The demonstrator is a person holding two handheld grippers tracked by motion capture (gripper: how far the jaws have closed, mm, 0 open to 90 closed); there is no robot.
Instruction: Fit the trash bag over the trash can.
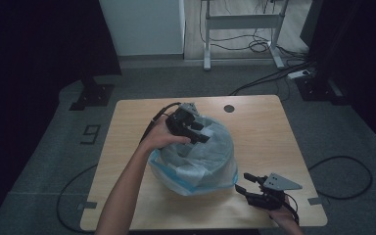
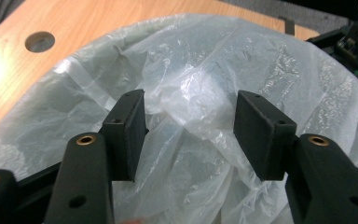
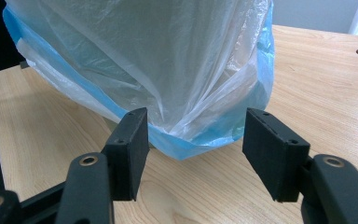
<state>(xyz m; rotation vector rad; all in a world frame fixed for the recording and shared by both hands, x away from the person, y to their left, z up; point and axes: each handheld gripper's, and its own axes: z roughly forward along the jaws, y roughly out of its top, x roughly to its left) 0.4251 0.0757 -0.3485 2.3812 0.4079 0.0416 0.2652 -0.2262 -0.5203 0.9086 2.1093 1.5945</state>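
Observation:
A clear plastic bag (image 1: 200,159) with a blue lower edge stands bulging in the middle of the wooden table (image 1: 269,137). My left gripper (image 1: 199,133) rests on top of the bag, a hand around it. In the left gripper view its jaws (image 2: 191,135) are open, and a raised fold of the crinkled plastic (image 2: 200,60) lies between the pads without being pinched. My right gripper (image 1: 243,182) sits low at the table's front right, just right of the bag. Its jaws (image 3: 193,149) are open and face the bag's blue bottom edge (image 3: 200,140), with nothing held.
A round hole (image 1: 229,108) is cut in the table's far side. Bare wood lies right of the bag and along the front edge. Beyond the table are grey floor, loose cables (image 1: 274,76), a desk frame (image 1: 242,22) and a white cabinet (image 1: 142,27).

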